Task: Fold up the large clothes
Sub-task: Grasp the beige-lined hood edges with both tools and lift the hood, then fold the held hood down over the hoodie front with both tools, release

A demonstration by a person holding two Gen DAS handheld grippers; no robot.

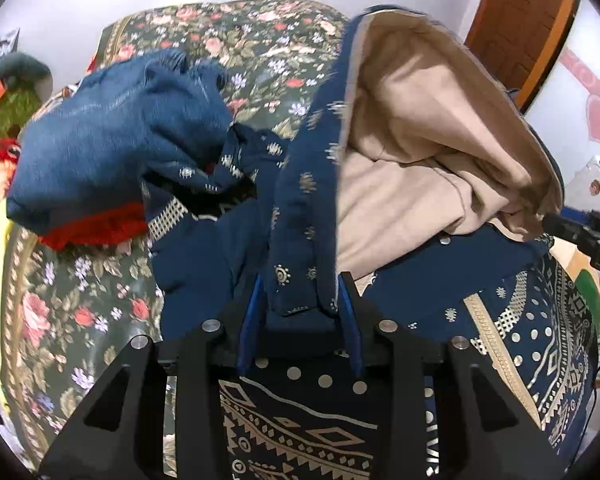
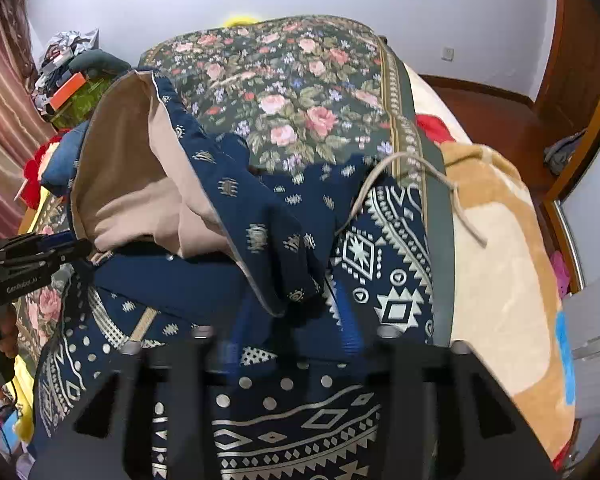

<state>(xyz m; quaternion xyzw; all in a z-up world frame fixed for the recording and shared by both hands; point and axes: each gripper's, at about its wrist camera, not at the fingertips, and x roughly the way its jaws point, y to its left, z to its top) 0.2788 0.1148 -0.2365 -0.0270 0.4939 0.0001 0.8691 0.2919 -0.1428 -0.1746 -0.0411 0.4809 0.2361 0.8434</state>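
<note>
A large navy garment (image 1: pixel 512 320) with a pale geometric print and a beige lining (image 1: pixel 412 128) lies on the bed, its top part turned back so the lining shows. My left gripper (image 1: pixel 300 280) is open, and a folded navy hem lies loosely between its blue fingers (image 1: pixel 350 320). My right gripper (image 2: pixel 292 300) is also open over the same garment (image 2: pixel 380 248). A navy corner hangs between its fingers (image 2: pixel 350 320) without being pinched. Each gripper shows at the edge of the other's view, beside the beige lining (image 2: pixel 132 184).
A floral bedspread (image 2: pixel 292 92) covers the bed. Folded blue jeans (image 1: pixel 116 140) and a red cloth (image 1: pixel 96 228) lie at the left. A beige drawstring (image 2: pixel 424 176) trails over a tan blanket (image 2: pixel 500 280). Clutter stands by the curtain (image 2: pixel 4 112), and a wooden door (image 1: pixel 528 28) is at the right.
</note>
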